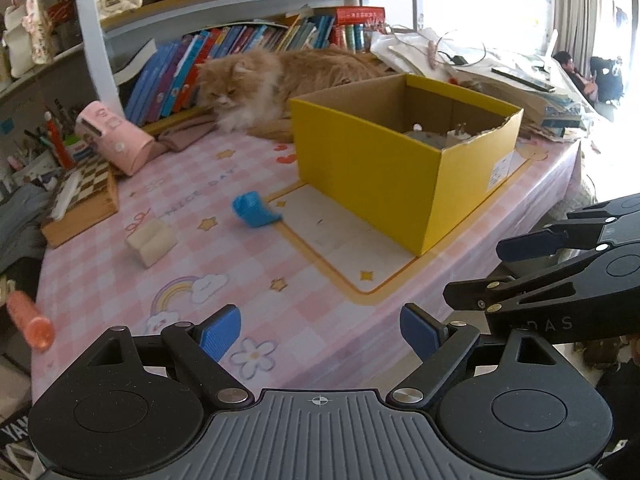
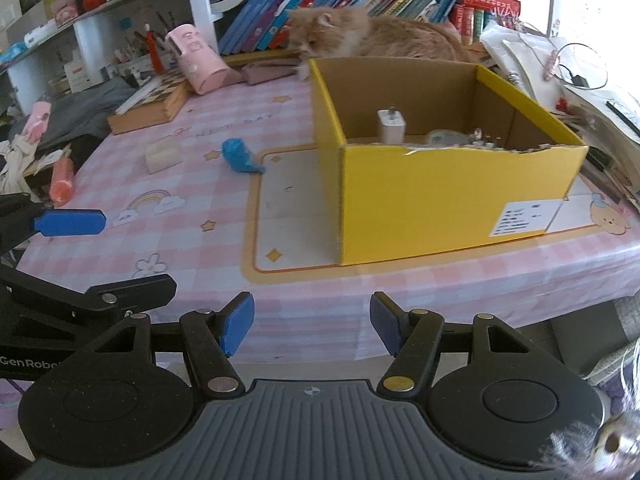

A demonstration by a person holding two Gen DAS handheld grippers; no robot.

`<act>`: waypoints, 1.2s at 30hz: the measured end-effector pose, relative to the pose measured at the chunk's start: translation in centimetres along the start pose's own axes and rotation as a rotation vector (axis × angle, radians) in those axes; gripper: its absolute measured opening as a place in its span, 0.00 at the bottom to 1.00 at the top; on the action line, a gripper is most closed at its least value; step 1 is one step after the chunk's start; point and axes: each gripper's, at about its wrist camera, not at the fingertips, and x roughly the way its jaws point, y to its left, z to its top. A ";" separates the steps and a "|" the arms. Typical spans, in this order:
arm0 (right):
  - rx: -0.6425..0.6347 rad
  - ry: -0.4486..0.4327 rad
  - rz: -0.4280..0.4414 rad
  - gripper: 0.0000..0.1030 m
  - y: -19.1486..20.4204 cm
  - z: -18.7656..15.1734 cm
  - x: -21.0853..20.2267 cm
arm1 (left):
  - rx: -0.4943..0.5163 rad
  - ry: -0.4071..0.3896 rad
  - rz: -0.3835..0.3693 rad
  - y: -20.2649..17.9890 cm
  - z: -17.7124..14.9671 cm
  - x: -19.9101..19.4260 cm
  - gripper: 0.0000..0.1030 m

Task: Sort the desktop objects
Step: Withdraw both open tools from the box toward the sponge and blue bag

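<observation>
1. While both tools hover at the near edge of the table, your left gripper [image 1: 320, 334] has its jaws spread wide with nothing between them, and your right gripper [image 2: 312, 322] is parted and empty too.
2. Loose items wait on the pink cloth [image 1: 224, 248]: a blue piece [image 1: 254, 210] just beside the mat's corner, a cream block [image 1: 152, 242] nearer the left, and an orange tube [image 1: 30, 320] right at the left edge.
3. That tube worries me. A nudge from a finger could roll it off the table.
4. Your box [image 2: 440, 200] already holds a charger [image 2: 391, 126] and a grey thing, so it looks like the drop spot. Its near rim is torn; a low pass could snag there.
5. Mind the cat [image 1: 272, 80] lying behind the box, paw by the far wall. A fast reach may startle it, and it could swat things.
6. Both tools sit close together; crossing paths risks a knock.
</observation>
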 end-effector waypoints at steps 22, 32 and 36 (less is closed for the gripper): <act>-0.068 0.007 0.086 0.60 6.9 0.5 1.5 | -0.093 -0.023 0.079 5.4 -3.2 -3.0 0.87; -0.148 0.013 0.126 0.60 8.6 1.7 3.3 | -0.170 -0.005 0.129 7.1 -3.6 -2.6 0.87; -0.183 0.017 0.139 0.60 8.9 2.8 4.5 | -0.205 0.004 0.162 8.2 -3.1 -1.9 0.88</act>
